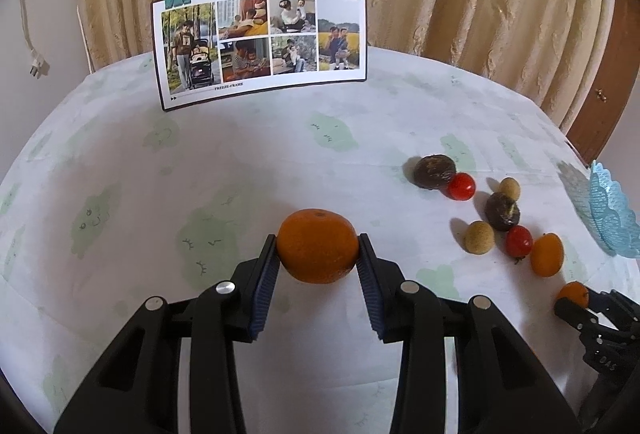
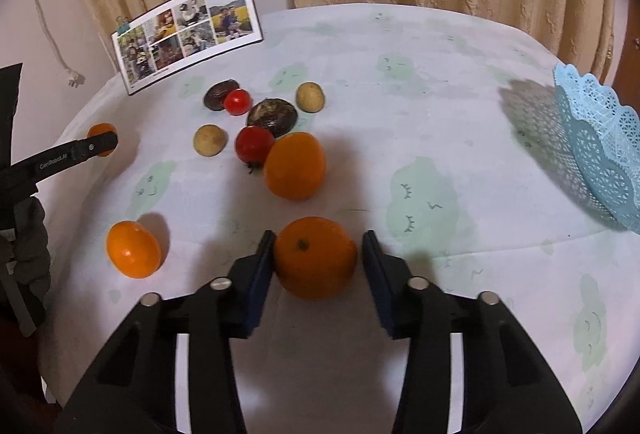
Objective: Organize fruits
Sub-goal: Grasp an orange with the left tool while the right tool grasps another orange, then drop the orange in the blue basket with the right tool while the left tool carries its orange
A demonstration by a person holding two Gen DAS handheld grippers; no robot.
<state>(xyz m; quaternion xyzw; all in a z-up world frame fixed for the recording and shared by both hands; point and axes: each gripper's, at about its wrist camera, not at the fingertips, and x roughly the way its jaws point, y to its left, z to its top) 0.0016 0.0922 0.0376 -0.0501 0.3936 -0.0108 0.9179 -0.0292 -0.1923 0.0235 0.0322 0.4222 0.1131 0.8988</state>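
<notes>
My left gripper (image 1: 318, 254) is shut on an orange (image 1: 318, 246); both pads touch its sides, low over the tablecloth. It also shows in the right wrist view (image 2: 100, 131). My right gripper (image 2: 318, 254) is open around another orange (image 2: 315, 258) on the table; the left pad touches it, the right pad stands a little apart. Other fruits lie in a cluster: an orange (image 2: 295, 165), two red tomatoes (image 2: 254, 145), two dark passion fruits (image 2: 272, 117), two tan round fruits (image 2: 210, 140). A further orange (image 2: 134, 249) lies at the left.
A light blue lace basket (image 2: 600, 149) stands at the table's right edge. A photo card (image 1: 260, 41) with binder clips stands at the back. Curtains hang behind the round table. A cord with a plug (image 1: 34, 61) hangs on the left wall.
</notes>
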